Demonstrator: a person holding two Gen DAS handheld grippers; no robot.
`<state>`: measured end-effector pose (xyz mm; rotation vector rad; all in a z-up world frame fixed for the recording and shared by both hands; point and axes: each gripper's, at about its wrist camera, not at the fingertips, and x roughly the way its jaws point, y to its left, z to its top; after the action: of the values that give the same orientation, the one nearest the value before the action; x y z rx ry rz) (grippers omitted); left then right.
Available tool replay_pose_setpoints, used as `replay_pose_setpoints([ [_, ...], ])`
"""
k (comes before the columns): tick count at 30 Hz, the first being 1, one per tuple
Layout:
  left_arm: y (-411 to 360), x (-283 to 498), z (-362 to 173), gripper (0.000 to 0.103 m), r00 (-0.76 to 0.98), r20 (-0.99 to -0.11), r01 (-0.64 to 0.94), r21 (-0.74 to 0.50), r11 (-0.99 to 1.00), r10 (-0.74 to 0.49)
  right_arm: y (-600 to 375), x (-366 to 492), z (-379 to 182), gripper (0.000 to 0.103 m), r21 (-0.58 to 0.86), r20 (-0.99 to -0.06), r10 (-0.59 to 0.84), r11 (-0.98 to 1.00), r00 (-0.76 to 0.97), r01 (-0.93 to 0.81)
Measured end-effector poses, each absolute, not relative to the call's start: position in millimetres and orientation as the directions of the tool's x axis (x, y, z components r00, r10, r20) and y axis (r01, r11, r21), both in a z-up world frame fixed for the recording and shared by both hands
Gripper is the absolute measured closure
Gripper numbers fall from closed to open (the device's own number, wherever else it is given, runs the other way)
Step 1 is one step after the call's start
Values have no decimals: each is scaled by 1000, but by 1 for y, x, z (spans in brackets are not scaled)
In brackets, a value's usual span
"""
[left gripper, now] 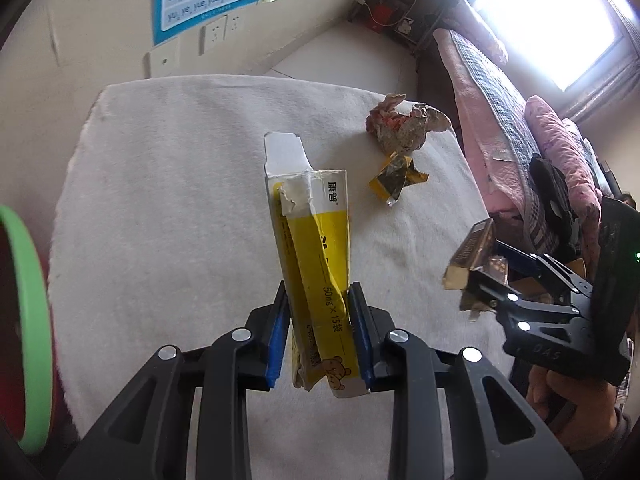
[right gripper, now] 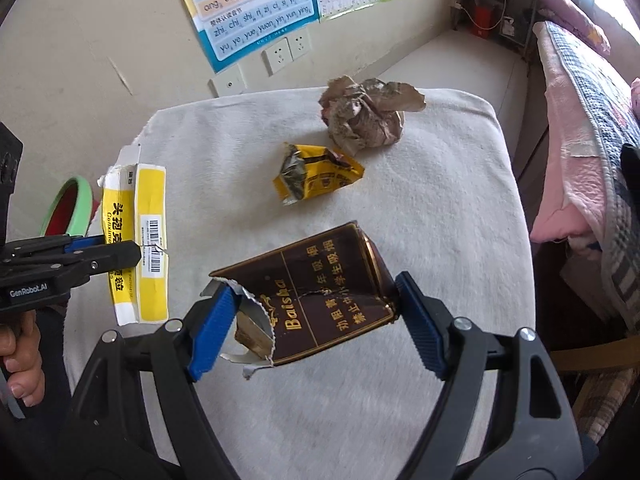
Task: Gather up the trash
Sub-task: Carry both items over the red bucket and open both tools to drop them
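Between left hand-held gripper (left gripper: 318,326) pads: yellow box (left gripper: 316,256), clamped, above cushion (left gripper: 180,200).

On the cushion (right gripper: 440,184), the wrapper (right gripper: 316,172) lies just before the crumpled paper (right gripper: 368,116).

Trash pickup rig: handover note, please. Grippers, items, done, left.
Left gripper: shut on the yellow medicine box, lifted off the white cloth.
Right gripper: shut on the torn brown cigarette pack.
Left on the cloth: crumpled paper ball, yellow wrapper.
Green-rimmed bin sits at the left.
Nothing visibly binned yet; drop both, then fetch the rest.
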<state>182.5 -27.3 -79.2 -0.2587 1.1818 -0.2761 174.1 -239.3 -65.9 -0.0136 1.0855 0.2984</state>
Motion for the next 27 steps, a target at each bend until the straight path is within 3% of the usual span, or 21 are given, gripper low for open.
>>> replay_pose_setpoints([
  [27,80,107,-15,76,523,-817,-31,-304,952,-243,-146,130,-7,26,139,-814,331,909,478,-393],
])
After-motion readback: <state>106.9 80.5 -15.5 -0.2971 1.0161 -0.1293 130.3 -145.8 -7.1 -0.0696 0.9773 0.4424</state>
